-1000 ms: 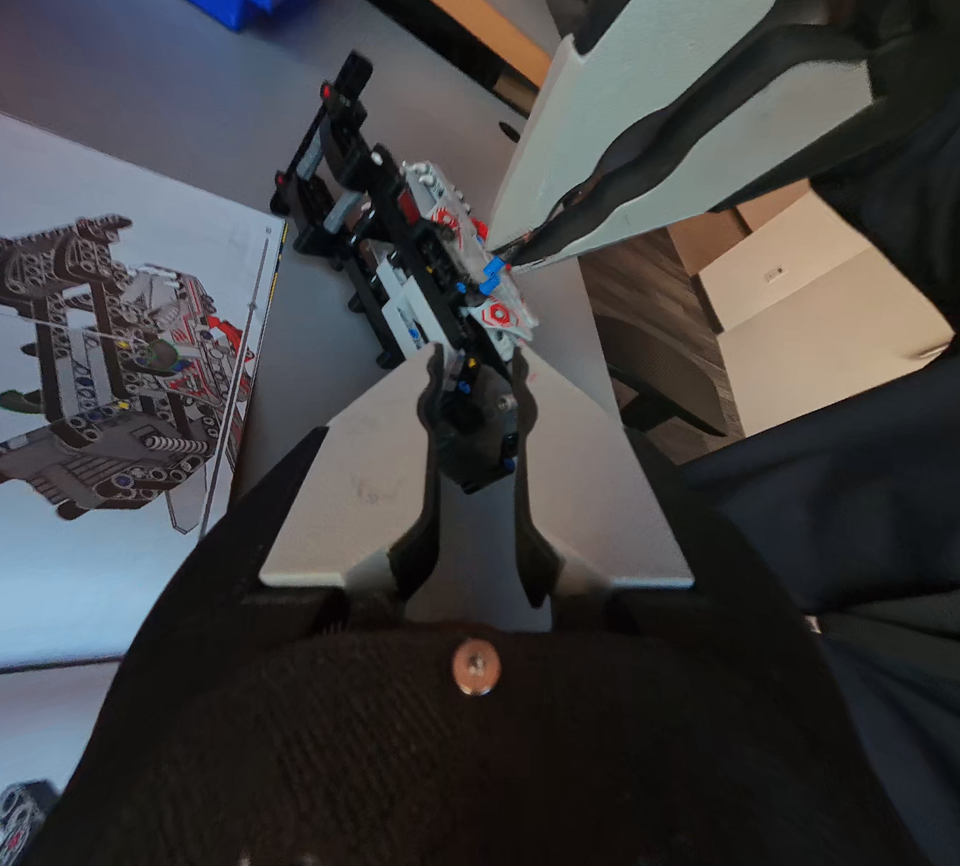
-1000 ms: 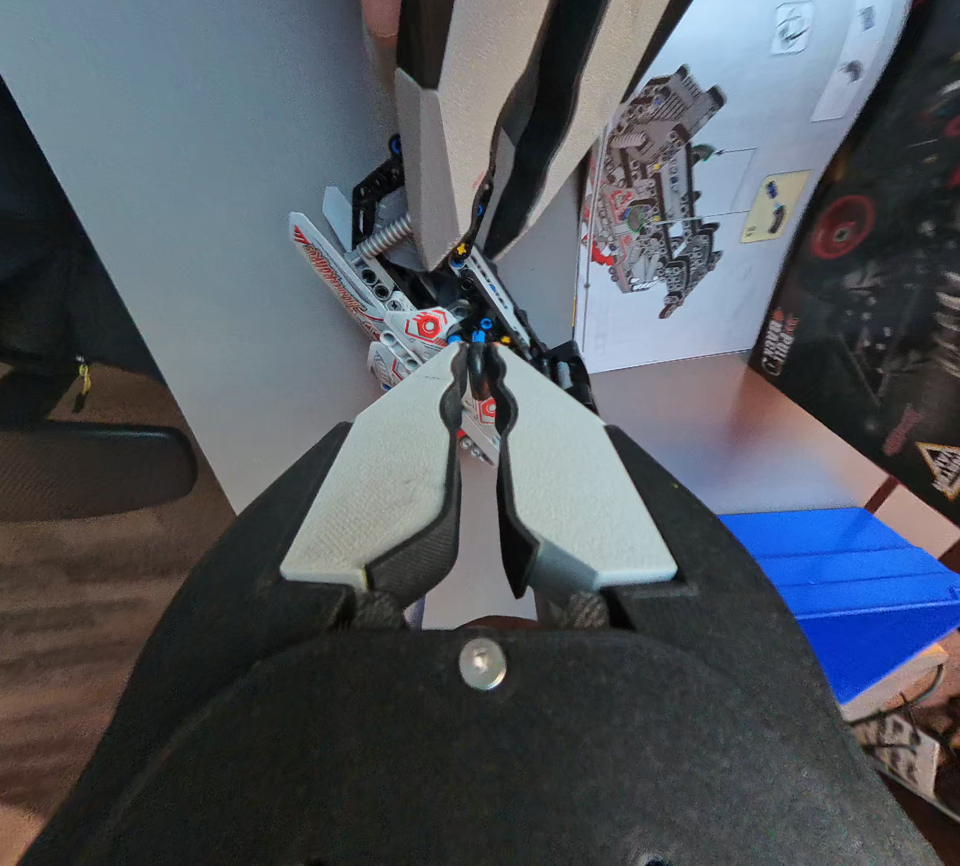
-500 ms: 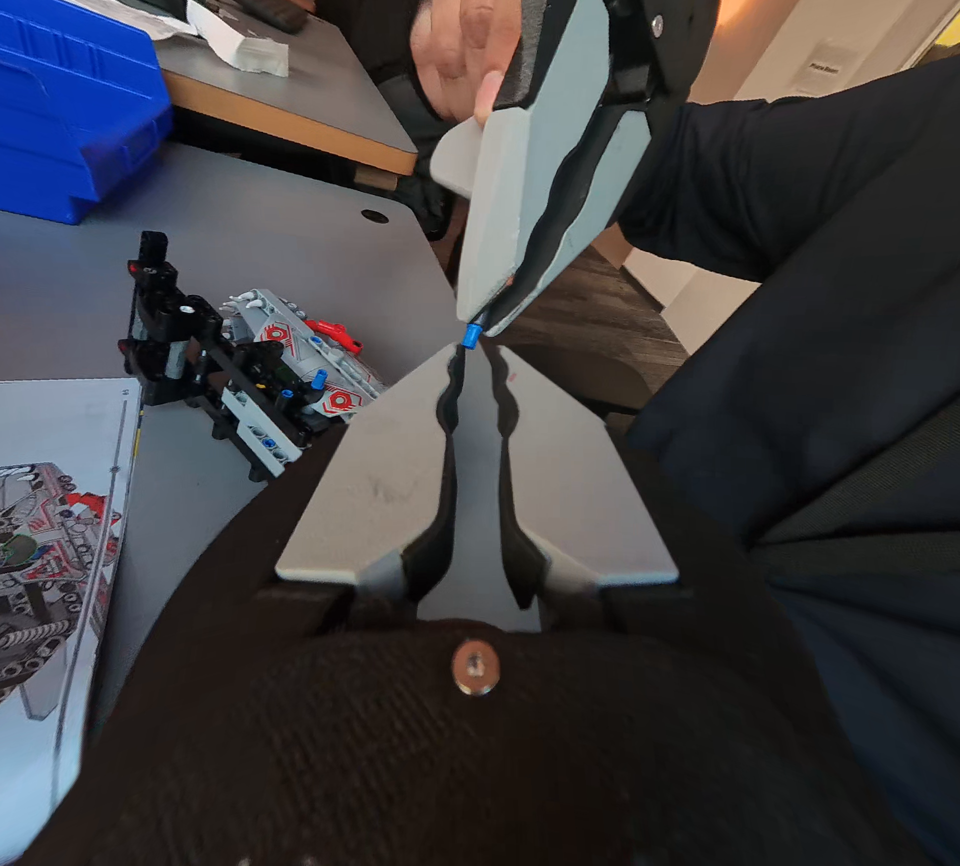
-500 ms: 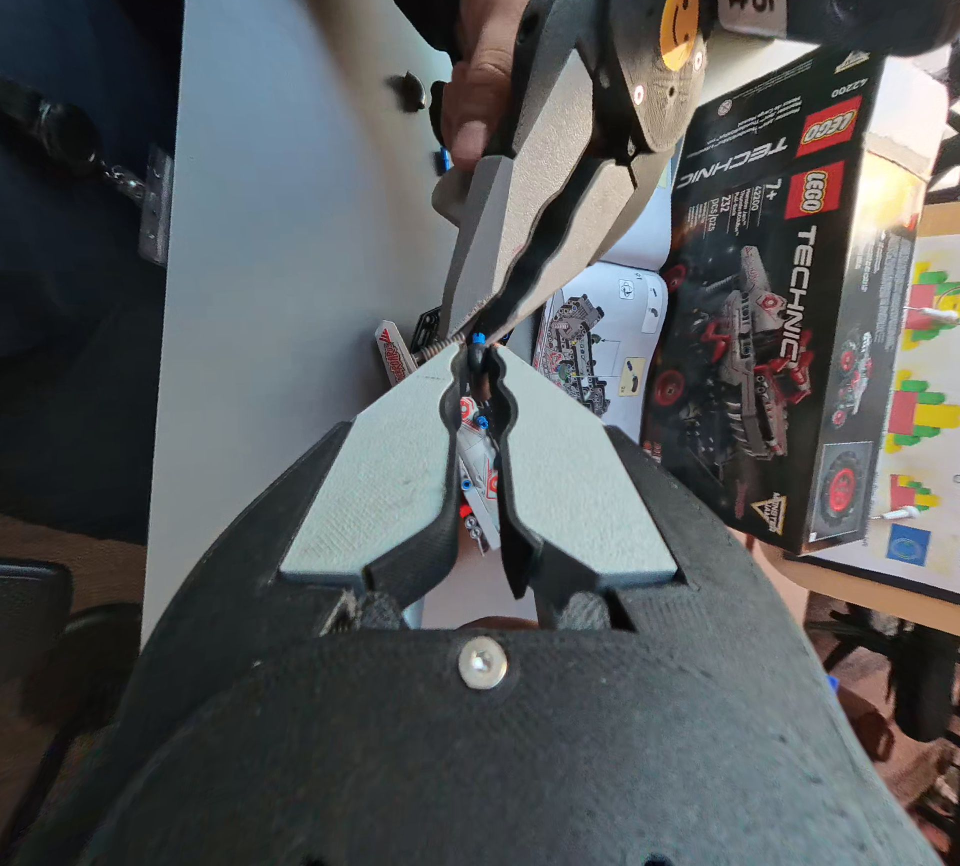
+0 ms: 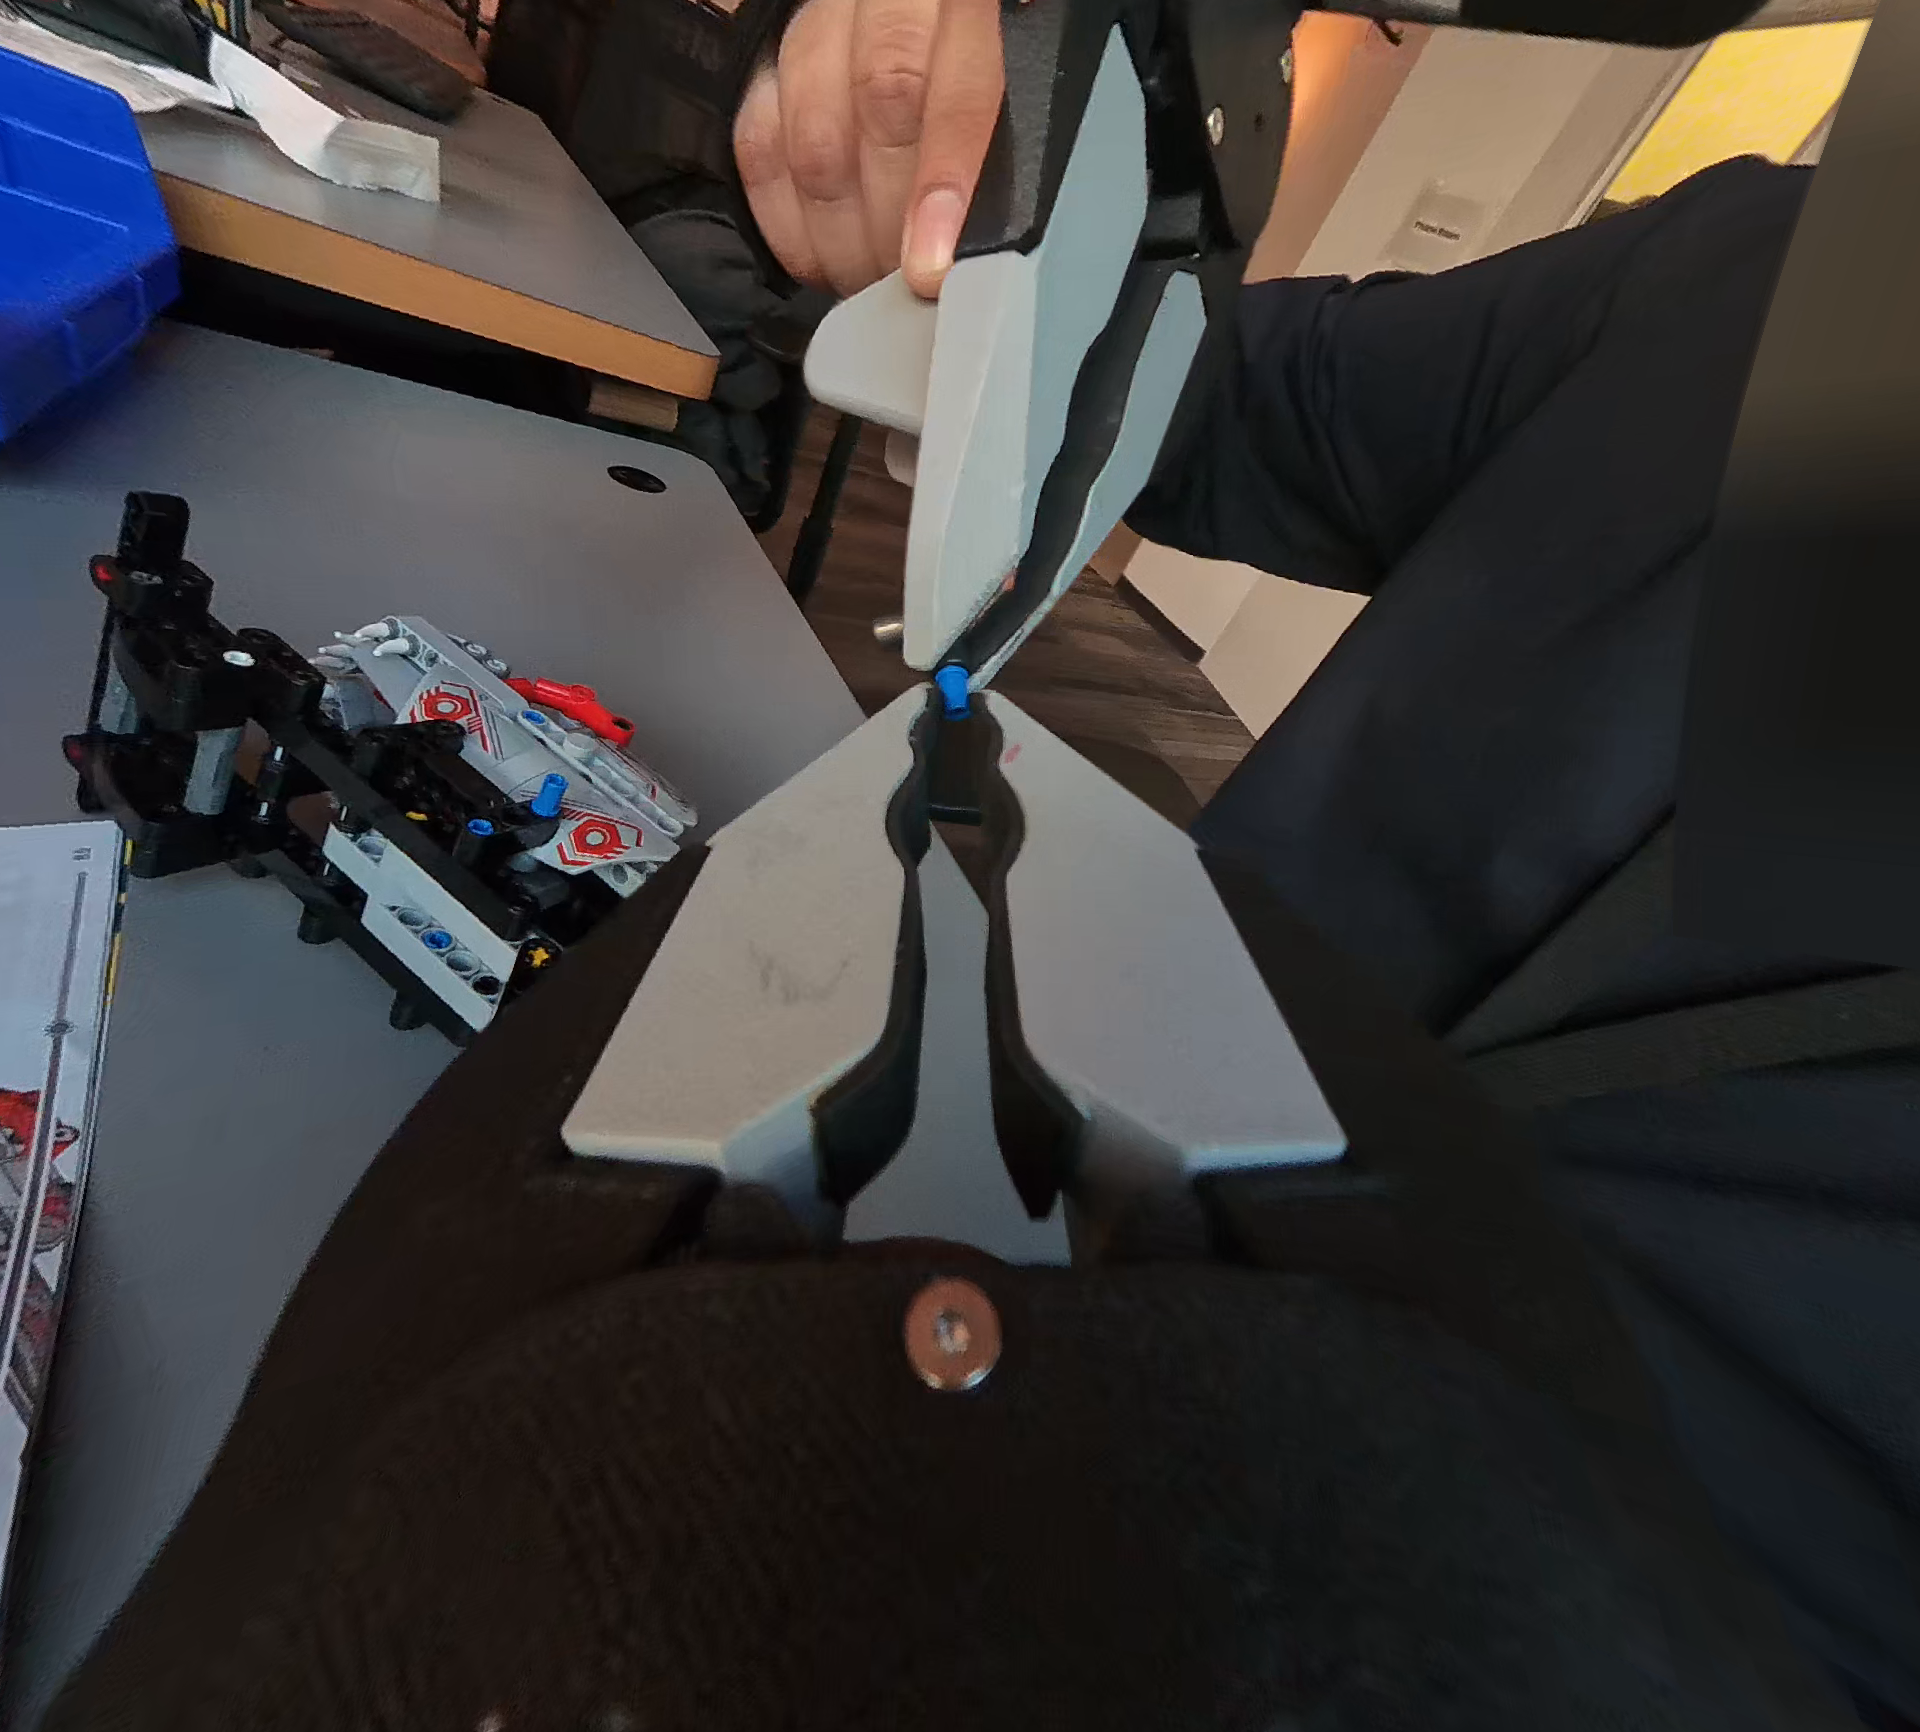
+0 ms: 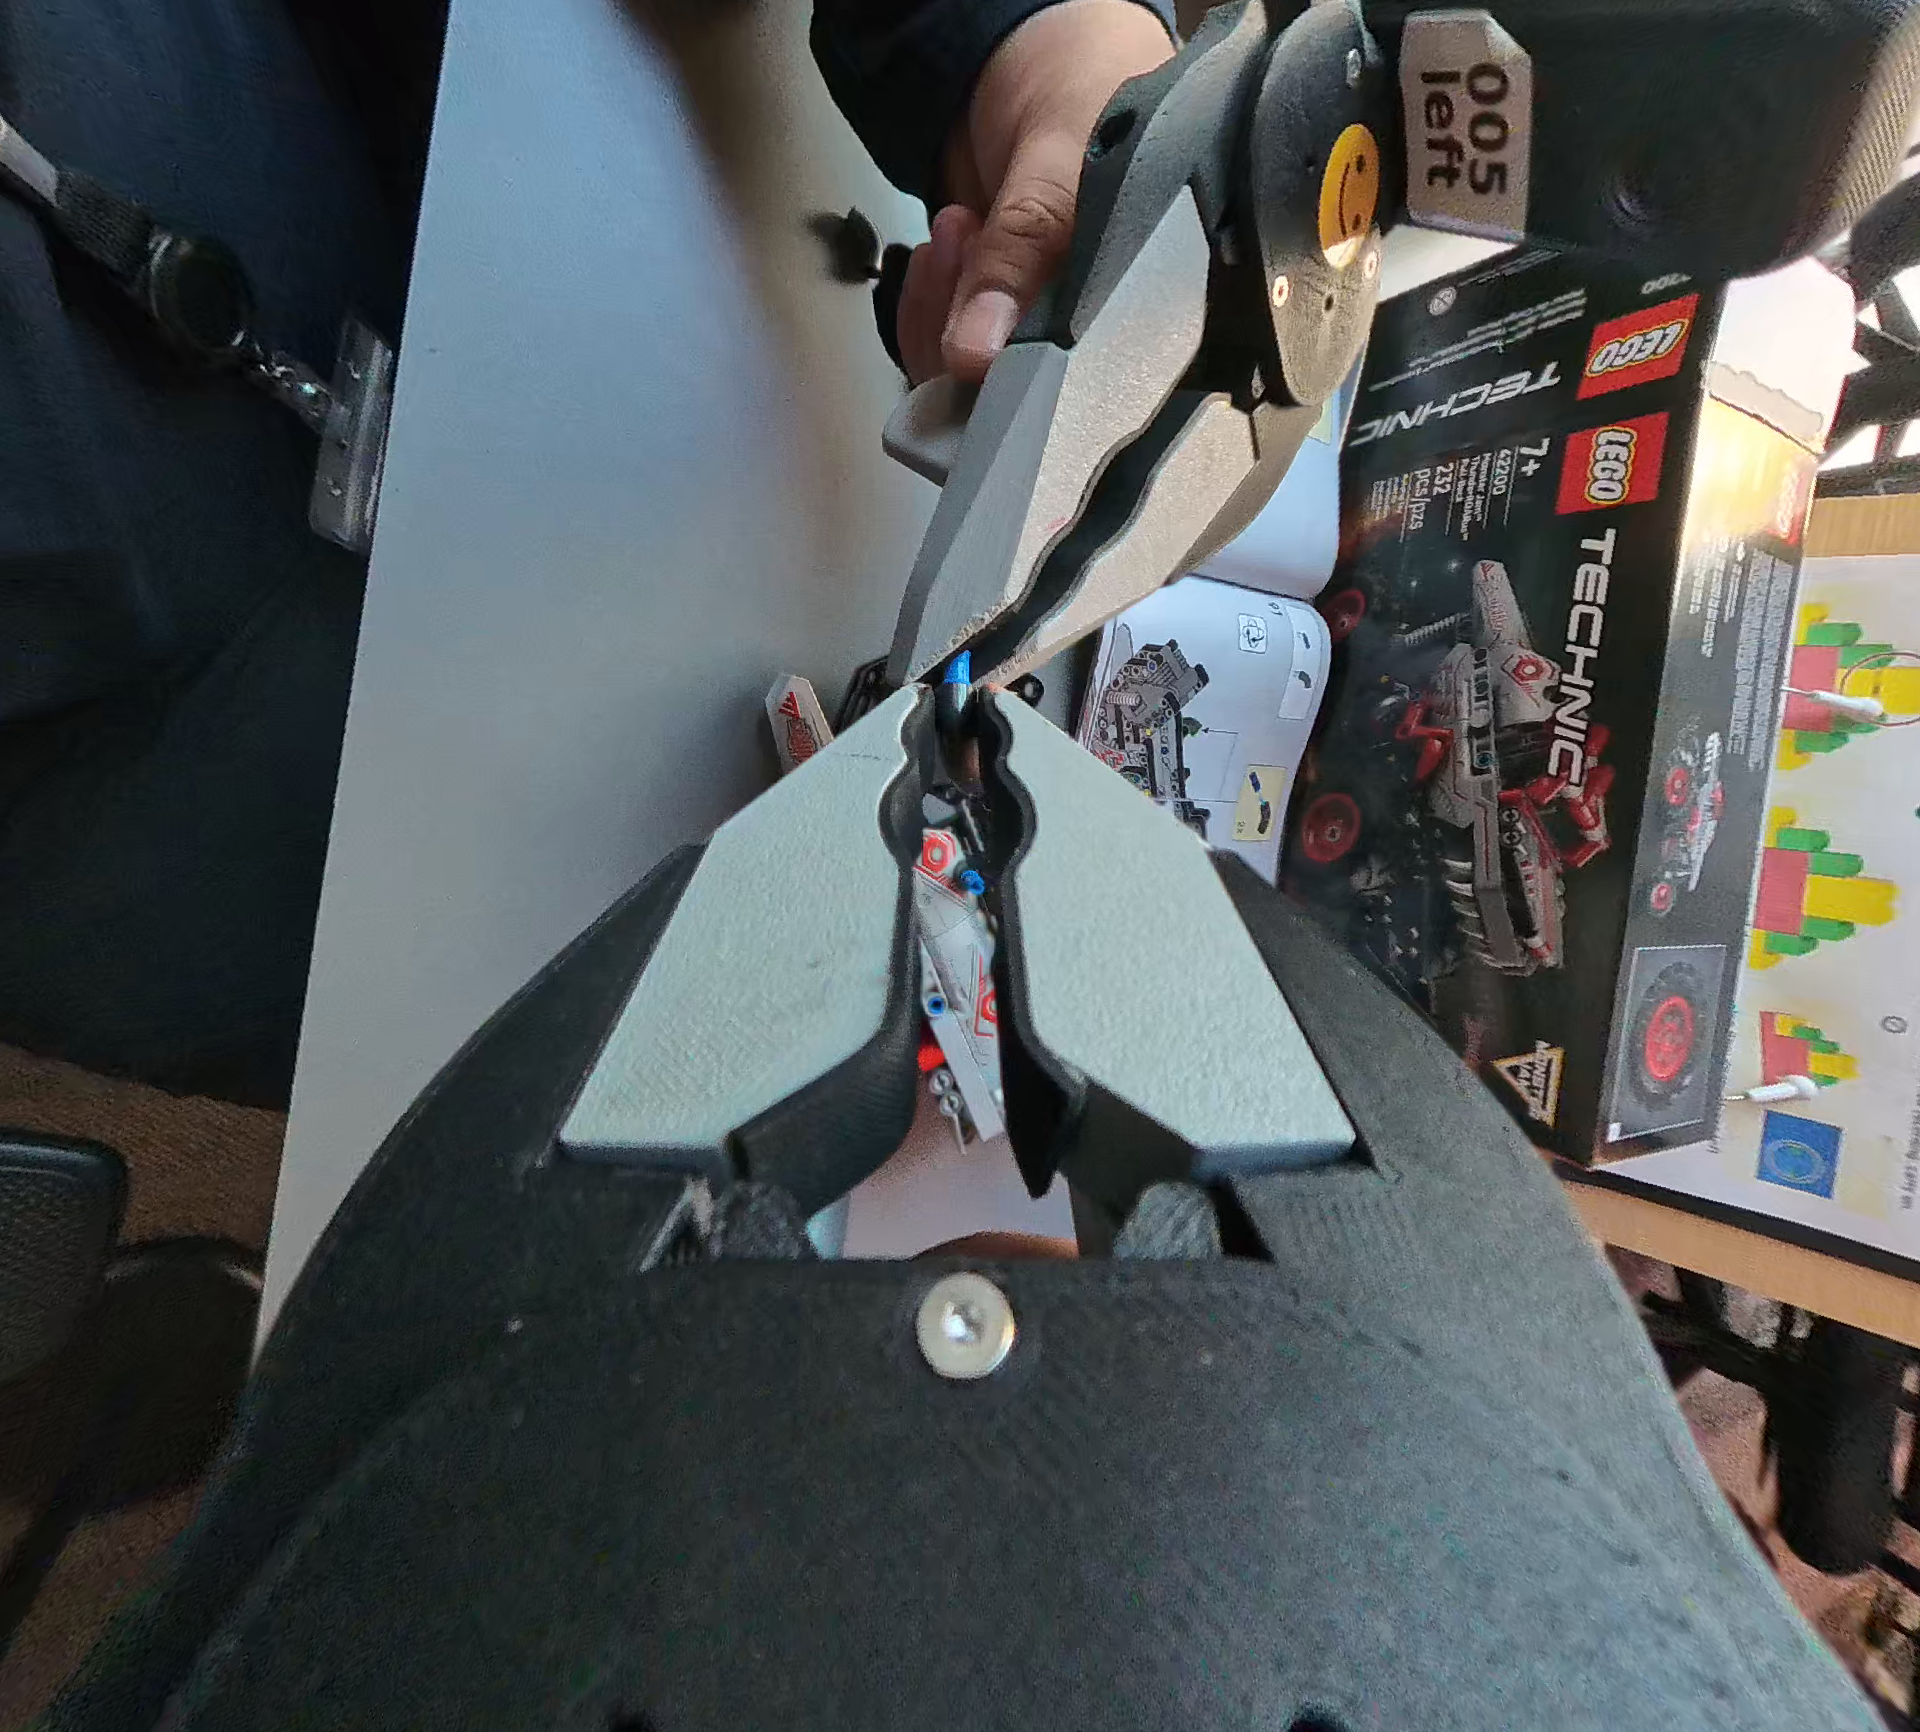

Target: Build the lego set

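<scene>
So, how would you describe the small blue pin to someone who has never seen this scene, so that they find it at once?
Start at the grey desk, where the half-built model lies, then look past its edge to where the two hand-held grippers meet tip to tip in the air. The blue pin sits right between those tips, its far end in the right hand-held gripper. Unlike the blue pins on the model, it is off the desk.

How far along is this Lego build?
Done: a black-and-grey chassis with printed panels stands assembled, with no wheels visible. In hand: the left tool and right tool meet tip to tip, pinching a small blue-and-black piece. Left: fitting it, and likely much more.
</scene>
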Demonstrator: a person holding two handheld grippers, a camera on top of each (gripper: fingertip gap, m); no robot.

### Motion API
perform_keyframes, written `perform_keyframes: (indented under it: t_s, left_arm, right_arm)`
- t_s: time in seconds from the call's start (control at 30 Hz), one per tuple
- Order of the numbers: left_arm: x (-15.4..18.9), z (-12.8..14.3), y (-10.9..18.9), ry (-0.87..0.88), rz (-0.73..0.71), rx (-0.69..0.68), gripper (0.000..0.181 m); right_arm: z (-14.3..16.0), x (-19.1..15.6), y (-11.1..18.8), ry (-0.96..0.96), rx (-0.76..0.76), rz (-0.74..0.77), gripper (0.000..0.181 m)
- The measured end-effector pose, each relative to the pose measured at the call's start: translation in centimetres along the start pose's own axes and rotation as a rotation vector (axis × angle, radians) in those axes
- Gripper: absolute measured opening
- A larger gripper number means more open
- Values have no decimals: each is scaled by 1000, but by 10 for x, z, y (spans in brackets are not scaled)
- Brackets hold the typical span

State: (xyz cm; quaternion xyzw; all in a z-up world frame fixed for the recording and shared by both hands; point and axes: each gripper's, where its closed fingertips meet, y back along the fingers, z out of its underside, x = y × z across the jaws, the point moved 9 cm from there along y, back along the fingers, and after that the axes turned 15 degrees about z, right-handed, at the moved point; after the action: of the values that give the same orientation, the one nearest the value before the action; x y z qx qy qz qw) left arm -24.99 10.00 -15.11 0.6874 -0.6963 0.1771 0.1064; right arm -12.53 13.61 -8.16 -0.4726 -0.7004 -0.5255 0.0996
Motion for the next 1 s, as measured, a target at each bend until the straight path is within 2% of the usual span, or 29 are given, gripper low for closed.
perform_keyframes:
  t_s: [0.13,0.37,0.47,0.53,0.6,0.8,0.9,1.0]
  left_arm:
    - [1,1,0,-55,-26,-5,0]
    - [0,-1,0,-154,-128,12,1]
    - [-4,-1,3,-215,-247,10,1]
    - [-2,-1,0,-278,-274,-1,1]
    - [-2,1,-6,-315,-295,-31,1]
    - [0,2,-12,-320,-242,25,1]
    - [1,2,-13,-336,-251,20,1]
    - [1,2,-11,-335,-246,33,1]
  right_arm:
    - [2,1,0,-57,18,0,6]
    - [19,10,4,-340,84,13,11]
    - [38,15,6,-581,43,99,23]
    - [49,13,7,-789,56,62,27]
    - [52,10,8,-914,103,18,29]
    - [48,2,7,-890,106,-1,27]
    - [44,1,4,-877,112,-22,13]
    - [44,3,3,-903,125,-44,13]
